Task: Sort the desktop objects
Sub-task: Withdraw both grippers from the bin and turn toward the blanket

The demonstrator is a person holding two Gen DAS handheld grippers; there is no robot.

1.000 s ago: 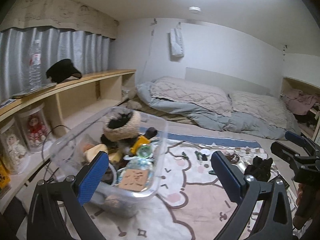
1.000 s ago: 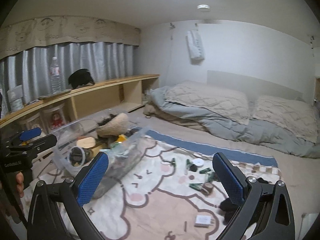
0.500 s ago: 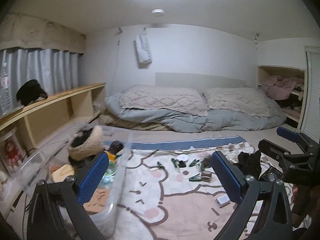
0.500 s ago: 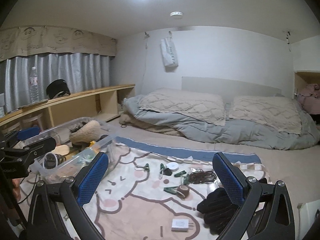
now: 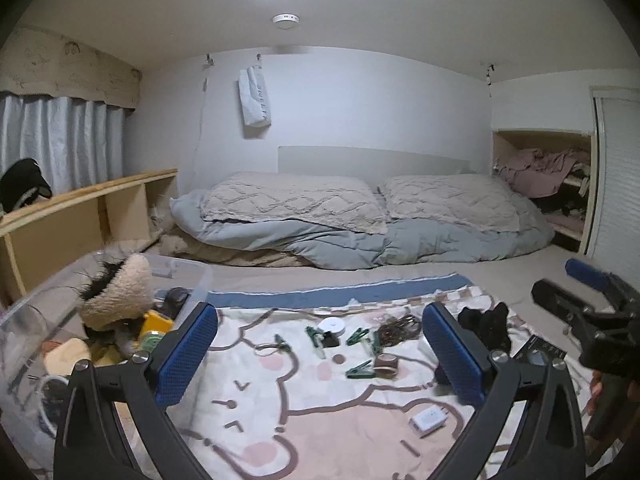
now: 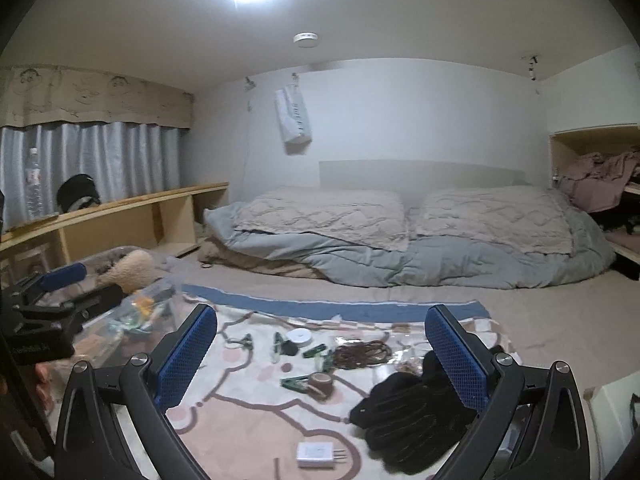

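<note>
Since the earlier frames both cameras have swung right: the clear storage bin [image 5: 48,320], which filled the left-wrist view a second ago, now sits at its near-left edge, and the scattered items on the cartoon-print blanket [image 5: 280,412] have come toward centre. The left gripper [image 5: 320,356] stands with jaws spread wide, nothing between them; the right gripper [image 6: 320,356] likewise, released and empty. The bin holds a fuzzy cream hat [image 5: 120,296] and a yellow object [image 5: 154,322], among other things too jumbled to identify. On the blanket lie green clips [image 5: 362,369], a white round tape reel [image 5: 333,325], a brown tape roll [image 6: 322,381], a coil of brown cord [image 6: 360,353], black gloves [image 6: 408,420] near the right fingers, and a white charger plug [image 6: 316,453] nearest the camera. Writing: a white bag [image 6: 294,120] hanging on the far wall bears lettering too blurred to read; the label on the left gripper's body, seen in the right-wrist view, is also unreadable.
</note>
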